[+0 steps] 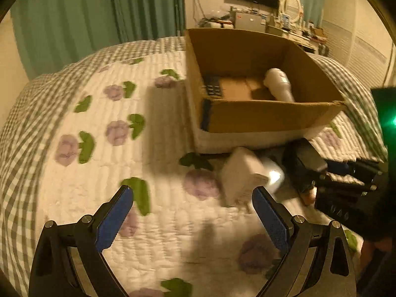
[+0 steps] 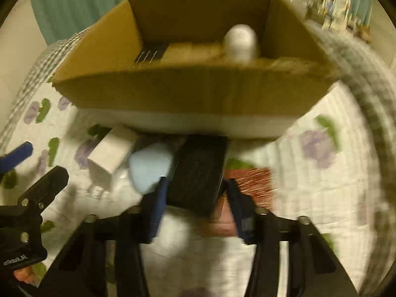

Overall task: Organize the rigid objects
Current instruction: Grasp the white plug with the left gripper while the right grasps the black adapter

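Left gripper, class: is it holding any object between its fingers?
No. The left gripper is open above the floral quilt, with the white charger lying ahead, ungrasped.

Ahead of the left gripper [image 1: 191, 199] and off to its left the quilt [image 1: 74, 185] lies bare, with open room between its spread fingers. Just beside its right finger a white charger [image 1: 243, 173] and a pale blue piece [image 2: 151, 167] crowd the way. Beyond the right gripper [image 2: 195, 198], which clamps a black block [image 2: 198, 173], the cardboard box [image 2: 188, 91] wall bars the path ahead; the box's middle floor is free between a remote [image 1: 211, 85] and a white bottle [image 1: 279, 83].
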`<state>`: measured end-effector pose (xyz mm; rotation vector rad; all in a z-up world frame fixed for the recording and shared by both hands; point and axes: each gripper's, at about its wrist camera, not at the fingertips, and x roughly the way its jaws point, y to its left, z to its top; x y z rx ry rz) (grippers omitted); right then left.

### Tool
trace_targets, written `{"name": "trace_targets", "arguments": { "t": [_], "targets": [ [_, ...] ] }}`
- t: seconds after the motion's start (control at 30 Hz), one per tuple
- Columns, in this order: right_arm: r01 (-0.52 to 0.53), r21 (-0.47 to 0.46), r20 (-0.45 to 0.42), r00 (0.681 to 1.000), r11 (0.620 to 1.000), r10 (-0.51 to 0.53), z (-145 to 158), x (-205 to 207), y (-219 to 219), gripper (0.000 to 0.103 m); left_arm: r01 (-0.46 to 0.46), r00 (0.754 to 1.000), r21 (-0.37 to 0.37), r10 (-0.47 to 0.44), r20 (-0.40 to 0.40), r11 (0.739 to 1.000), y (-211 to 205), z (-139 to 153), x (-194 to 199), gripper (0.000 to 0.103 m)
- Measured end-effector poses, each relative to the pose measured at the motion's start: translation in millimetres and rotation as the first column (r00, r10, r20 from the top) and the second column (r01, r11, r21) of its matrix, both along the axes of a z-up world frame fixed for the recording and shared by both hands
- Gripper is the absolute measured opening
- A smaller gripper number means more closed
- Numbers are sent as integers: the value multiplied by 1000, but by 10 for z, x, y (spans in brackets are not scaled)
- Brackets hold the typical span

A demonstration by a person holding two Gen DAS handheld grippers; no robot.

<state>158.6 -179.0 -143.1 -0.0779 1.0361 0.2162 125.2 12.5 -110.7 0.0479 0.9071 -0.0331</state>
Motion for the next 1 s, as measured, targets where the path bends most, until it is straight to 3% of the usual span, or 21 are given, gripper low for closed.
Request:
{"name": "trace_targets", "arguments": {
  "t": [0.07, 0.23, 0.37, 0.47, 0.5, 0.63, 0.8, 1.0],
  "targets": [
    [23, 40, 12, 1000, 999, -24, 77, -15, -152, 40, -3, 1000, -25, 2, -30, 1000, -72, -9, 54, 99],
    [45, 41, 44, 998, 998, -47, 137, -24, -339, 39, 7, 998, -32, -9, -70, 999, -230, -83, 235, 95],
    [51, 64, 34, 998, 997, -54, 103, 12, -377, 39, 30, 992, 2, -29, -121, 1000, -352, -218, 409, 74],
    [52, 61, 26, 998, 997, -53, 50, 87, -337, 39, 74, 985, 5, -72, -157, 997, -432, -324, 487, 53],
    [50, 60, 23, 998, 997, -52, 44, 101, -301, 39, 86, 983, -9, -86, -161, 996, -440, -341, 490, 40],
    [46, 53, 41, 998, 998, -48, 71, 60, -269, 39, 84, 987, 3, -83, -138, 996, -430, -282, 418, 30],
    [37, 33, 67, 997, 999, -39, 298, -54, -312, 38, 78, 990, -9, -78, -118, 997, -392, -69, 192, 29],
    [20, 50, 123, 992, 999, -26, 664, -270, -352, 38, 70, 997, -31, -71, -27, 997, -378, 444, -115, 29]
  ]
}}
